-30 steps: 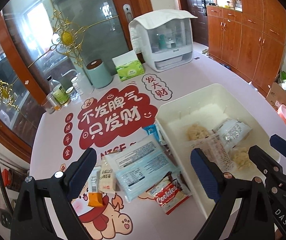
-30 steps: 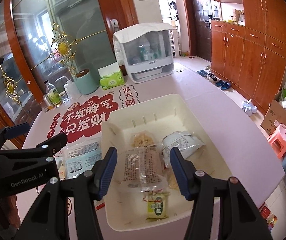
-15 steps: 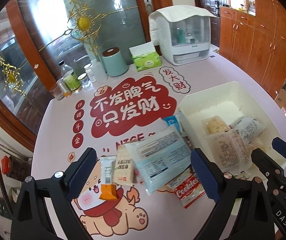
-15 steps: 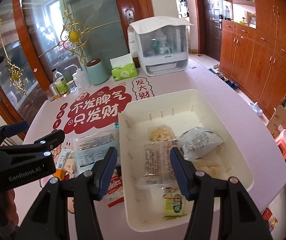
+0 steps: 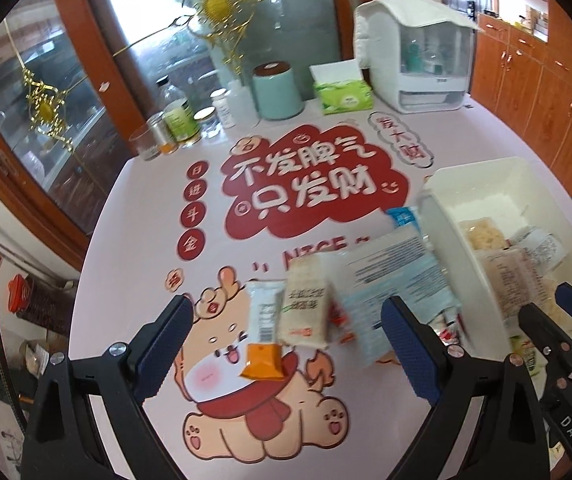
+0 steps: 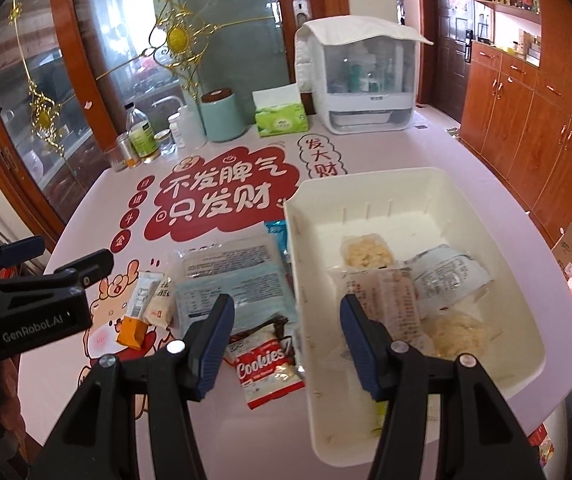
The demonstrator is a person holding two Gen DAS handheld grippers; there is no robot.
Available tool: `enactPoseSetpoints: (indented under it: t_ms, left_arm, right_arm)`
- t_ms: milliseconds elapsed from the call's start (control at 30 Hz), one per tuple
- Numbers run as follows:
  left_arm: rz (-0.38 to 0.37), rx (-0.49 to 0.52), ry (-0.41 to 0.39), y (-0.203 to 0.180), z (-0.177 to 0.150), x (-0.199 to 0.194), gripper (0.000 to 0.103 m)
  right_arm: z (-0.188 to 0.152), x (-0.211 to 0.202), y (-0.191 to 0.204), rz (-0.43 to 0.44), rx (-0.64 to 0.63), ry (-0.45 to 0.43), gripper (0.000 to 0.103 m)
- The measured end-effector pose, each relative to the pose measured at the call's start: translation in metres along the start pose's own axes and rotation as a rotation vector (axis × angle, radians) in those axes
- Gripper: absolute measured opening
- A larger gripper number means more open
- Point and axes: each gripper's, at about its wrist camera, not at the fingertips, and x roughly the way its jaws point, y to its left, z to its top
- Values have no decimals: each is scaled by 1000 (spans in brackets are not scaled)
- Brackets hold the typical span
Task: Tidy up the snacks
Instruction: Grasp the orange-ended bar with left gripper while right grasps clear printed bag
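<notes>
A white bin [image 6: 369, 184] stands on the right of the table and holds several snack packs, among them a clear long pack [image 6: 389, 300] and a grey bag [image 6: 445, 276]. Left of it lie a pale blue flat pack [image 6: 230, 284], a red Cookies bag [image 6: 266, 368], a beige bar [image 5: 305, 304] and a white-and-orange bar [image 5: 264, 328]. My left gripper [image 5: 286, 340] is open and empty above the two bars. My right gripper [image 6: 286, 332] is open and empty, hovering over the bin's left wall. The bin also shows in the left wrist view [image 5: 481, 168].
At the back of the pink table stand a mint canister [image 6: 222, 116], a green tissue box [image 6: 282, 116], a white cabinet-like case [image 6: 361, 76] and several bottles and jars [image 6: 142, 136]. Wooden cupboards [image 6: 533, 120] line the right wall.
Both grippers have moved left. The left one went from beside the bin to above the two bars. The right one went from over the bin's middle to its left wall. Both stayed open.
</notes>
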Motion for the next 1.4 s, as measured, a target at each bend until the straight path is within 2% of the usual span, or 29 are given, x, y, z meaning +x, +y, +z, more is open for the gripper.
enactPoseSetpoints:
  t_ms: [167,367,600,767,933,1167,1400]
  left_arm:
    - [28,-16,41,21,-14,20,95]
    - [22,-46,114,41,-31,49,95]
    - [-35,-42,197,50,-44,88,95]
    - [-53,12,231,44,-45,116,94]
    - [-48,-13,246,59,-47,128,94]
    - [-22,-51,268,85,-51,137,94]
    - [-34,-97,289,102,-50,149,94]
  right_arm:
    - [-11,13,6,21,-3,26,56]
    - [-25,32,13,73,8,83,56]
    - [-21,47,33,169,17,76,56]
    - [-13,68,51,182,10,85,61]
    - [-8,97,73,148,-53,104,61]
    - [-20,131,105,69,-189,135,61]
    - [-30,143,130,-136,-349,67,62]
